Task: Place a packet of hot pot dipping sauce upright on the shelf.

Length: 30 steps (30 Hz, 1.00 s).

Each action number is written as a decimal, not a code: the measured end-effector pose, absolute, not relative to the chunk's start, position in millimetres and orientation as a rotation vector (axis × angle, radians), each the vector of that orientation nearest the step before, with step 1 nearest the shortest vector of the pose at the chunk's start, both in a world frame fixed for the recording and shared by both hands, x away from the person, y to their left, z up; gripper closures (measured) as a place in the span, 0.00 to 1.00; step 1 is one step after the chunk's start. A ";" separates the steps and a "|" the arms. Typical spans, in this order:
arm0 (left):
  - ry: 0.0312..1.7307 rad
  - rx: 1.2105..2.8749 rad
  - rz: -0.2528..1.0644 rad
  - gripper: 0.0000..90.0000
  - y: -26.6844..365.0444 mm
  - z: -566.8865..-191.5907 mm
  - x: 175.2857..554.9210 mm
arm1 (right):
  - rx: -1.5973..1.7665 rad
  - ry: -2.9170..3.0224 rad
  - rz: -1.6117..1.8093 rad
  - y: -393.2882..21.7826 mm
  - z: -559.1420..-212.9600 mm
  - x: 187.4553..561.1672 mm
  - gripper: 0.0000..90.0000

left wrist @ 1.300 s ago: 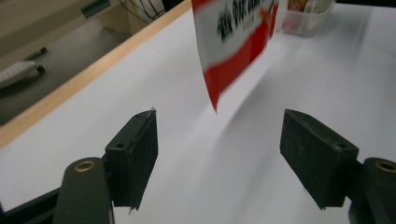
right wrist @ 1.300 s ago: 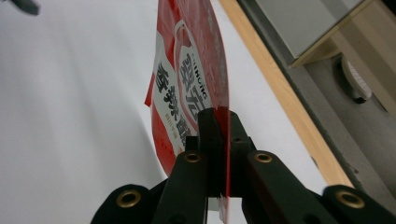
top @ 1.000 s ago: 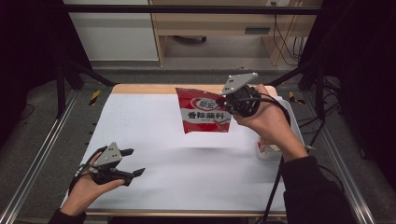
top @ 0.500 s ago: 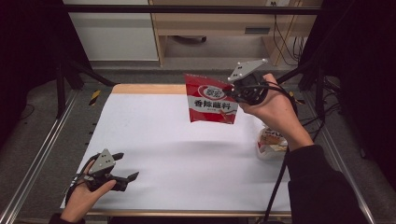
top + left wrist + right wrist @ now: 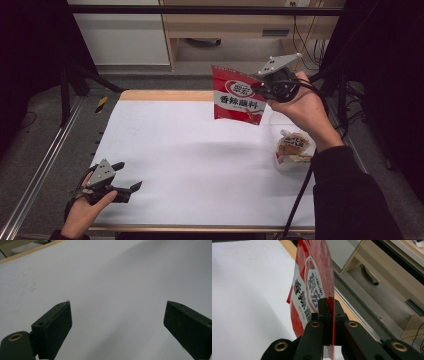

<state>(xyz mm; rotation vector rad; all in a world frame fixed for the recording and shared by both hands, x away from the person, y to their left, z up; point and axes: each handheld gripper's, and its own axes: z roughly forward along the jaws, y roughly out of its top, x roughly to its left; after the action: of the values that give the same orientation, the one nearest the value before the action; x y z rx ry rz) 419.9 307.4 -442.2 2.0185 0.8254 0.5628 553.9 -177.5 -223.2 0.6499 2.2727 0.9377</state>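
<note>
The right gripper (image 5: 261,88) is clamped on one side edge of a red sauce packet (image 5: 238,95) and holds it in the air above the far right part of the white table (image 5: 190,150), its printed face turned toward the near side. In the right gripper view the two black jaws stand pressed together with the thin red film of the red sauce packet (image 5: 312,287) squeezed between them, the packet rising almost edge-on from the pinch.

The packet looks light and flat. It is a flexible foil-like pouch that keeps its sheet shape while it hangs from one edge, so it is probably soft rather than stiff, and it would likely flop or swing if moved fast. Its glossy skin looks slippery, so a grip on the sealed margin, where the film is flat and doubled, seems the surest hold; squeezing the filled middle might strain or burst it.

A second pouch (image 5: 292,148), pale with a spout, lies on the table at the right, below the raised hand.

The left gripper (image 5: 131,187) rests low at the near left corner, its jaws spread wide with nothing between them; they have just been opening.
</note>
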 end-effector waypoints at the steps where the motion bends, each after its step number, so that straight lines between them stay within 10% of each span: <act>1: 0.827 2.014 0.562 0.09 307.6 -442.5 419.6 | 0.661 2.269 0.933 -180.5 -223.3 555.6 1.00; 30: 0.813 2.062 0.563 0.09 302.9 -450.3 418.7 | 0.858 2.084 0.919 -257.0 -219.7 556.8 1.00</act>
<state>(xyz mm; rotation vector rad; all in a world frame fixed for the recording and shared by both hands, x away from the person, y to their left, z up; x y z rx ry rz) 418.7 302.9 -450.3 2.0623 0.8133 0.5629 556.8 -257.0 -219.7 0.8576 2.0839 0.9191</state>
